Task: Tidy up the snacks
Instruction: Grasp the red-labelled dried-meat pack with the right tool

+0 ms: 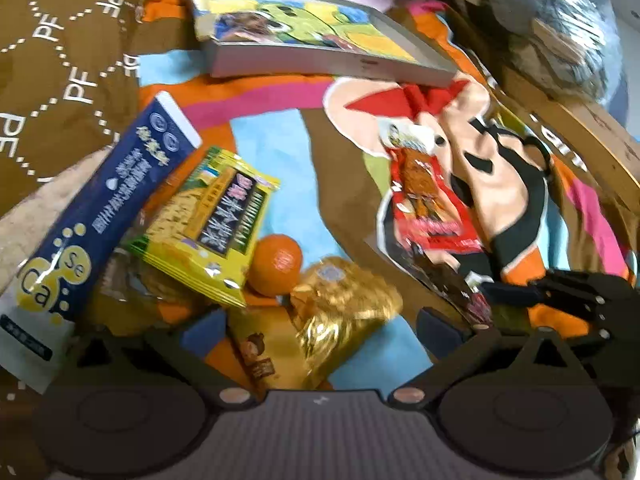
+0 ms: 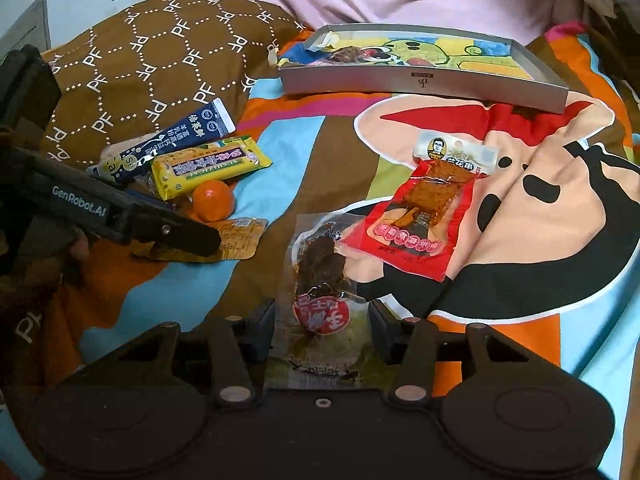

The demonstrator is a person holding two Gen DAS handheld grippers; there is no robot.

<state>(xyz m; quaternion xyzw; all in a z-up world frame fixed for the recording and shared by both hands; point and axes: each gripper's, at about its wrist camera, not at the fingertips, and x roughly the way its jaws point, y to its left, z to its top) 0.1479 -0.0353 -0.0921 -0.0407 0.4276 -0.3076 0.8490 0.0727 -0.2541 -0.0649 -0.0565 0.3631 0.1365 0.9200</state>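
Both sets of tongs are spread with nothing pinched yet: the right tongs (image 2: 322,330) straddle the clear meat snack pouch (image 2: 320,280) lying flat on the bed's cartoon blanket (image 2: 280,152), and the left tongs (image 1: 320,326) hover over the gold packet (image 1: 336,312) next to the orange (image 1: 277,265). I'd squeeze the pouch by its flat sealed end so it doesn't slip, then carry it to the tray (image 2: 420,84) at the back, near the red snack pack (image 2: 424,216).

"GenRobot.AI" on left hand-held gripper (image 2: 208,240)
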